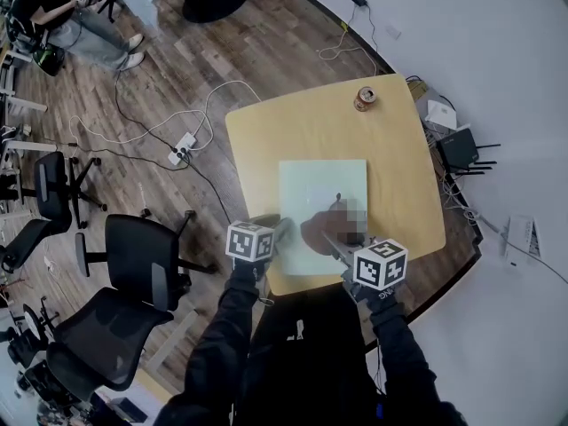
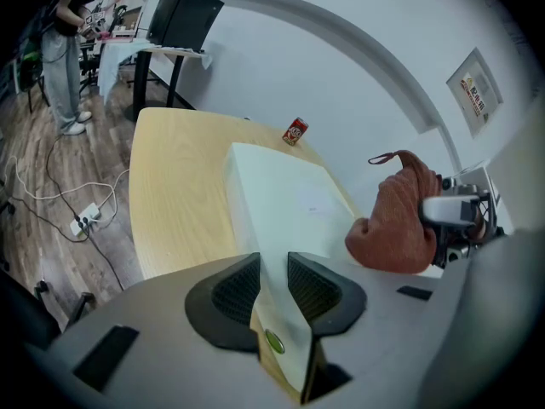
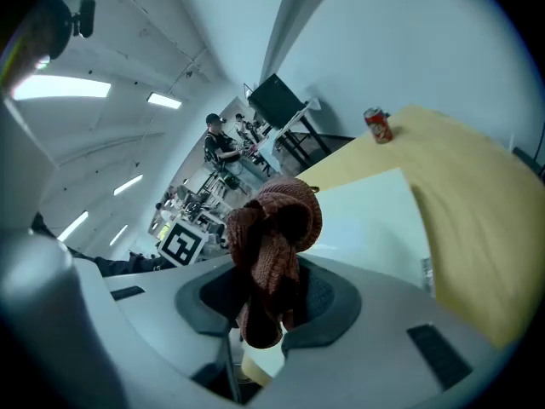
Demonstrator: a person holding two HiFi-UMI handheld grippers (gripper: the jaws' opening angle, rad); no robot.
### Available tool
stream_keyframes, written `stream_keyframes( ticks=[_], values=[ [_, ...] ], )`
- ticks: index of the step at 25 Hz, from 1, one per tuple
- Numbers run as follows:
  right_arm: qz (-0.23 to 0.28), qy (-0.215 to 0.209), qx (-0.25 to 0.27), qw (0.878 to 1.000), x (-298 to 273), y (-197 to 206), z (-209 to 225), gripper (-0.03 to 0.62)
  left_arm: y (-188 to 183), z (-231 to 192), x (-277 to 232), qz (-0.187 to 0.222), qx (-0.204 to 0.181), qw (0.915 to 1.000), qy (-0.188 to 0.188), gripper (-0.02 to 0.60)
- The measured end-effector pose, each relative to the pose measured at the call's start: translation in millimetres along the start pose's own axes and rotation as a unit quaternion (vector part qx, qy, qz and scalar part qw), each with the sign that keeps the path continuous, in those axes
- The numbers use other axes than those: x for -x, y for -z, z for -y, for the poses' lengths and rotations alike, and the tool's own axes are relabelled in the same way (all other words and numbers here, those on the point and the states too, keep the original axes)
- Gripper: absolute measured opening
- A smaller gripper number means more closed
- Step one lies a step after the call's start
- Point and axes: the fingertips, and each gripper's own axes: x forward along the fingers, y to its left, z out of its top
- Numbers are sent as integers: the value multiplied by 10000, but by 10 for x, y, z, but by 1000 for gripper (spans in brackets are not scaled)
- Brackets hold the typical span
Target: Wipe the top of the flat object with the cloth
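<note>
A pale green flat box [image 1: 321, 204] lies on the yellow table [image 1: 390, 149]. My left gripper [image 2: 271, 290] is shut on the box's near left edge [image 2: 281, 313]. My right gripper [image 3: 266, 301] is shut on a rust-brown knitted cloth [image 3: 274, 237], bunched above its jaws. In the head view the cloth [image 1: 318, 230] hangs over the box's near part, between the two marker cubes. The left gripper view shows the cloth [image 2: 396, 220] at the right, just above the box top [image 2: 285, 196].
A red can [image 1: 365, 98] stands near the table's far edge. Black office chairs [image 1: 133, 264] and floor cables [image 1: 160, 131] lie to the left. A router and boxes [image 1: 457, 145] sit right of the table. People stand at desks far off [image 1: 80, 16].
</note>
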Motion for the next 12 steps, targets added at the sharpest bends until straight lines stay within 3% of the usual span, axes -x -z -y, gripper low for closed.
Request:
stream_keyframes(
  ticks=[6,12],
  values=[
    [-732,-575,-159,9955,-533,496,-309,135,-12,12,-15,-130,-35,9999,80,120],
    [-1107,-207,-223,9934,-733,703,-51,134,-10,4,-8,-195,-80,9997,82,118]
  ],
)
